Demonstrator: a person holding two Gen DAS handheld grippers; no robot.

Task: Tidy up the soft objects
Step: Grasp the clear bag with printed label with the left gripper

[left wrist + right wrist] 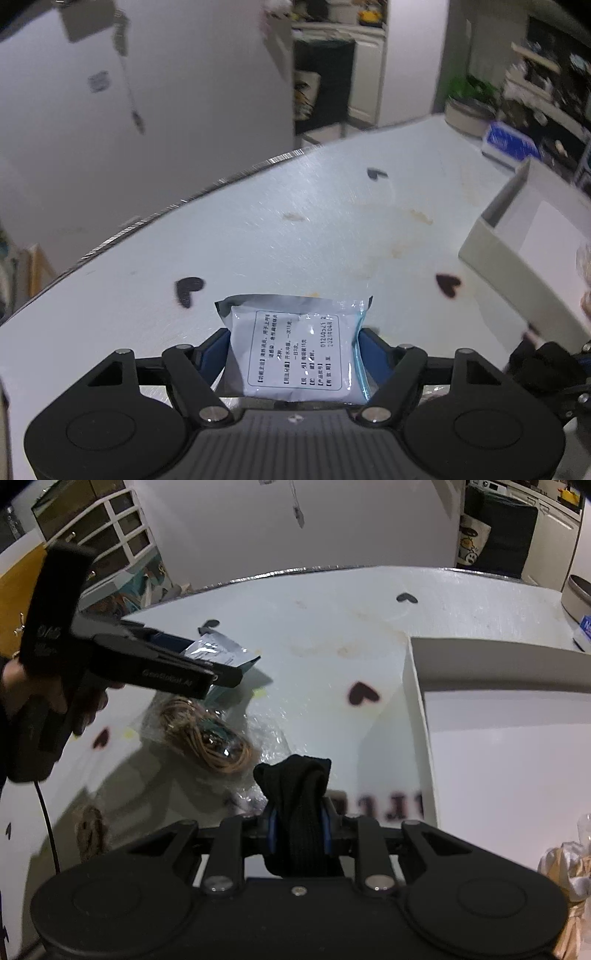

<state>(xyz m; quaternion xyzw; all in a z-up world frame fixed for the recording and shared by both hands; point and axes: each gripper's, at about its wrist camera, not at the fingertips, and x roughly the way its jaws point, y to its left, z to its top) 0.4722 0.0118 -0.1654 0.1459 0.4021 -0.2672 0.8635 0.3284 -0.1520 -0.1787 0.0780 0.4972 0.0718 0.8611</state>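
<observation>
A white and silver sachet [295,350] with printed text sits between the blue pads of my left gripper [293,339], which is shut on it. In the right wrist view the sachet [221,650] hangs in my left gripper [218,661] above the white table [332,627]. My right gripper [299,812] is shut on a rolled piece of black fabric [295,775], held just left of the open white box [417,701]. The left wrist view shows the box [517,280] at the right and the black fabric [546,362] at the lower right.
A clear bag of coiled brown cord [210,738] and bubble wrap [269,734] lie under the left gripper. A knotted rope [90,830] lies at the near left. Shiny pale cloth [565,864] is in the box. Dark heart marks [364,694] dot the table. A blue pack [511,144] stands far right.
</observation>
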